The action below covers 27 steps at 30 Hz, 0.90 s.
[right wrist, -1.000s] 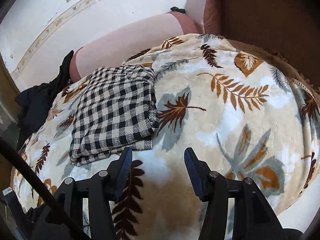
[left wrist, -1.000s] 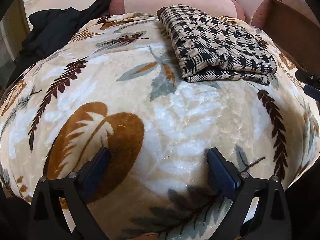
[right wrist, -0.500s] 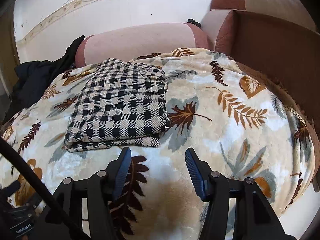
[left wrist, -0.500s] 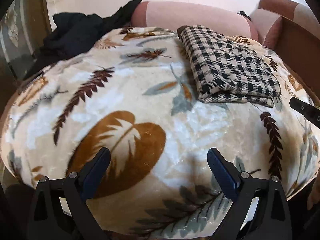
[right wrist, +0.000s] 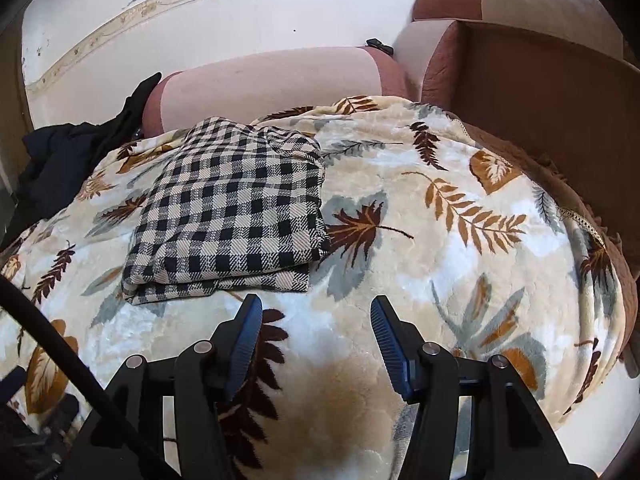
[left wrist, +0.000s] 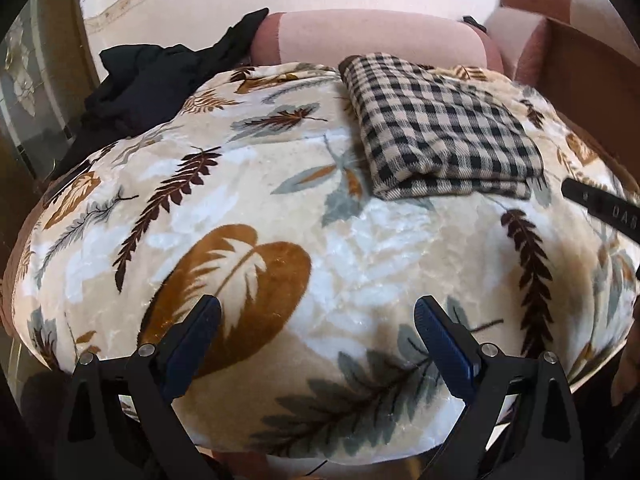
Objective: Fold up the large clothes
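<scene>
- Two grippers in view, neither holding anything. Left gripper (left wrist: 318,312): jaws spread wide at the bottom of its frame, only the leaf-print blanket (left wrist: 280,208) showing between them. Right gripper (right wrist: 316,312): jaws parted to a moderate gap, likewise bare, low centre of its frame.
- Checked garment (right wrist: 232,208): lies folded into a compact rectangle on the blanket, left of centre in the right wrist view and upper right in the left wrist view. Its near edge sits just above the right gripper's left jaw, not touching it.
- Condition of the fold: several layers stacked, edges fairly even, a thick rounded fold line along the near side. Judged complete or nearly so (a final tidy may remain).
- Handling, as a judgement: woven cloth, soft and limp, light for its bulk, not slippery against the plush blanket. Layers would slide apart if lifted by one corner alone.
- Recommended hold: pinch through all layers at the near folded edge, one gripper toward each end, so the stack stays together.
- Dark garment (left wrist: 160,76): heaped unfolded at the upper left of the left wrist view, beside the pink bolster (left wrist: 372,36). Likely the next item; loose, with no clear edge visible to take.
</scene>
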Available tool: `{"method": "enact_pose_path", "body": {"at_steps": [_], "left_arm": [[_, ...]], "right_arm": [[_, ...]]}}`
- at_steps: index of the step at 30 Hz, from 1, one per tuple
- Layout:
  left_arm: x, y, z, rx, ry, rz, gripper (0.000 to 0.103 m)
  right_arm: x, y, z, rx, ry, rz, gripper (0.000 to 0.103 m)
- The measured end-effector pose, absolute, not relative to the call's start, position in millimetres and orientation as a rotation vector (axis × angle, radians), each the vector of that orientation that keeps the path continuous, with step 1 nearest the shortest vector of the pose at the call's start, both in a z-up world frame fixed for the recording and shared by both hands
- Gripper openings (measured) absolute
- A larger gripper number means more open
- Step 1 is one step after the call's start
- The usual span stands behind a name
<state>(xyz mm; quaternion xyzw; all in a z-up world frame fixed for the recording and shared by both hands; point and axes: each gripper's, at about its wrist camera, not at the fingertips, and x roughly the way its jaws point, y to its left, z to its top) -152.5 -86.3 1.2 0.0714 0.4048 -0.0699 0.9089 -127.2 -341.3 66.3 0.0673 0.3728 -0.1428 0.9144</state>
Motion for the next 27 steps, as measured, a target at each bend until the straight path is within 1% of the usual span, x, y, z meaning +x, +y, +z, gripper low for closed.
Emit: {"method": "enact_pose_path", "body": {"at_steps": [4, 16, 27], "left_arm": [[-153, -92, -1, 0.148, 0.868, -0.166, 0.097], [-160, -97, -1, 0.151, 0.876, -0.194, 0.097], [-157, -94, -3, 0.122, 0.917, -0.205, 0.097]], "right_arm": [[-126, -342, 66, 0.143, 0.768, -0.294, 0.063], [-127, -334, 67, 0.097, 0.760, -0.296, 0.064], [-124, -334, 58, 0.073, 0.797, -0.309, 0.066]]}}
